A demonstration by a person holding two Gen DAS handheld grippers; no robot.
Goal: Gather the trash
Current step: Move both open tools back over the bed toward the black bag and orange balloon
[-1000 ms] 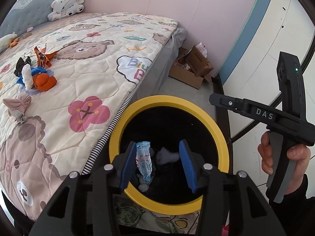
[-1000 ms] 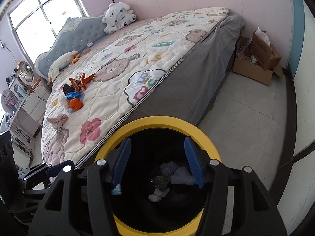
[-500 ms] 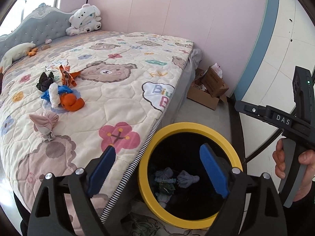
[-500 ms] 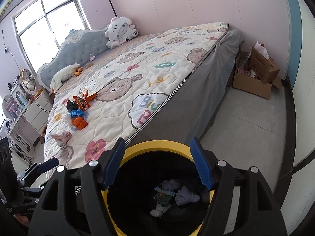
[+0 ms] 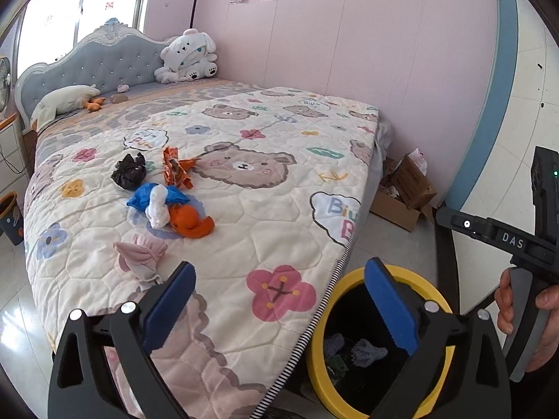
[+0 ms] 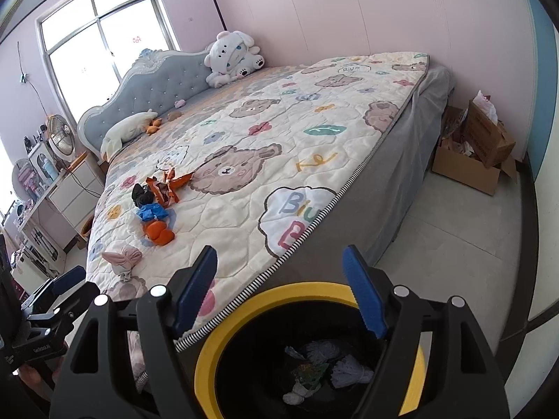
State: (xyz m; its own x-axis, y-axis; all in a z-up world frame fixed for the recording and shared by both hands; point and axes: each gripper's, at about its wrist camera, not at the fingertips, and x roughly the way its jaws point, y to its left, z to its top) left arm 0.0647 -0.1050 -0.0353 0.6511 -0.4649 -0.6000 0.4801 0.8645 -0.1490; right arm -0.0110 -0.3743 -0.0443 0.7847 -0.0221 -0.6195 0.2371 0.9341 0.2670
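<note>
While both grippers were sitting empty over by the bin (image 5: 316, 331), the obvious next job was going back for more trash on the bed (image 5: 279, 188); the left gripper (image 5: 279, 309) had its blue fingers spread wide with nothing between them, and the right gripper (image 6: 279, 291) was just as wide open and holding nothing. The bin stood on the floor tight against the mattress edge, with a few crumpled bits already at the bottom; the rest lay in a loose group on the quilt, well apart from the bin. Nearest was a pink wad (image 5: 141, 255), then an orange wad (image 5: 190, 223) touching a blue wrapper (image 5: 153, 199) with something white on it, then a black crumple (image 5: 129, 173) and an orange foil wrapper (image 5: 176, 171) further up.

My take: go for the pink wad first since it's closest and sits alone; come down with the fingers either side of its bulk, not the thin tail; the quilt looked soft, so I'd pinch shallow to avoid grabbing fabric too.
</note>
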